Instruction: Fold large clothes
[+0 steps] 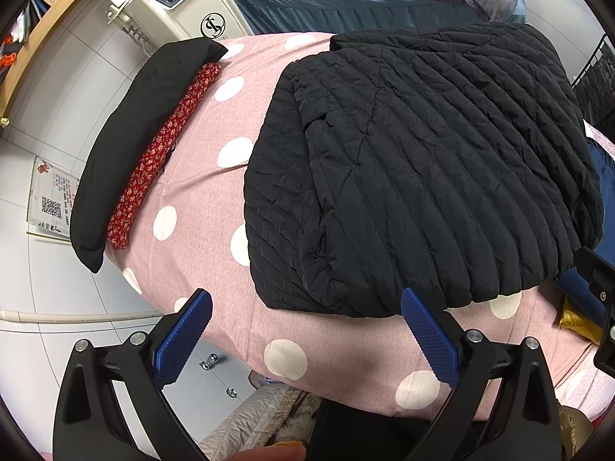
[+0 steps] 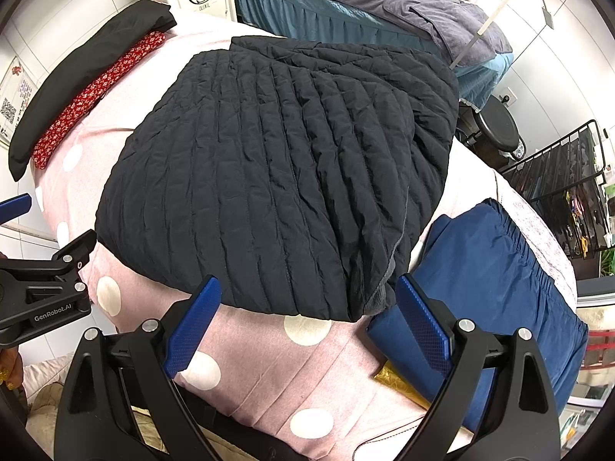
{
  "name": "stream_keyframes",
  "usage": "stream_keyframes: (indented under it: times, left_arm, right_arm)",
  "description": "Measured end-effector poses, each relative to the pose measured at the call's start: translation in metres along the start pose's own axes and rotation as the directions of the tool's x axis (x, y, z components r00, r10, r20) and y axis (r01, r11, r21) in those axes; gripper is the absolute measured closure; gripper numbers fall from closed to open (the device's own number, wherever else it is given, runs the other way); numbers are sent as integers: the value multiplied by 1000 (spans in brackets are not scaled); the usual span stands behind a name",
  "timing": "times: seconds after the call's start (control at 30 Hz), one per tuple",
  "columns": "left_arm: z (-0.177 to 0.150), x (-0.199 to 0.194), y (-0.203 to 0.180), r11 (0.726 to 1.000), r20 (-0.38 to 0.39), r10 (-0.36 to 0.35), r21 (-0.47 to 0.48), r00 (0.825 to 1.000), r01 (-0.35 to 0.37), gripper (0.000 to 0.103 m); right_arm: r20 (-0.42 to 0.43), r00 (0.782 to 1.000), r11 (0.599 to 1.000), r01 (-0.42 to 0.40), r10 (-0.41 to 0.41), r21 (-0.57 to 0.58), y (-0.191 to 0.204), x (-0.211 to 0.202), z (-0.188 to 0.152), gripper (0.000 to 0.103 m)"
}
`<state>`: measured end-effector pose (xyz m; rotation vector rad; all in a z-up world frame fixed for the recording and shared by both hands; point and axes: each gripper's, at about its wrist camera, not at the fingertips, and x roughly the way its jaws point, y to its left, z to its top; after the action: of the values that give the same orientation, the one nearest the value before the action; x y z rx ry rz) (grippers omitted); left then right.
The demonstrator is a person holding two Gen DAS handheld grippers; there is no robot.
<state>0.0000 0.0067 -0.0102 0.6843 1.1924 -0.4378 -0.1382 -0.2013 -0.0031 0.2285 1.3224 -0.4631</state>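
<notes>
Folded black quilted jacket (image 1: 423, 161) on the pink polka-dot bed (image 1: 215, 207); left claw (image 1: 307, 340) and right claw (image 2: 307, 324), both spread and empty, near the jacket's front edge.

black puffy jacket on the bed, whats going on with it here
A person holding a gripper in each hand is folding clothes on a pink polka-dot bed. The black quilted jacket lies folded into a rough rectangle in the middle. Both the left gripper and the right gripper are open, hanging just short of its near edge and gripping nothing. A folded blue garment lies to its right, and black and red floral pieces lie along the left edge.
</notes>
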Motion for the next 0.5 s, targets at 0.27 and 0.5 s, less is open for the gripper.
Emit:
stream_keyframes:
  times: [0.27,0.5]
  left_arm:
    - [-3,0,0,1000,-1,0,2,1000,0,6]
    - [-4,1,-2,1000,-7,-9,3,1000,9,6]
  right_arm:
    - [-1,1000,1000,-1,1,1,-1,1,-2,12]
    - [0,1000,1000,-2,2,1,-2,0,-2,12]
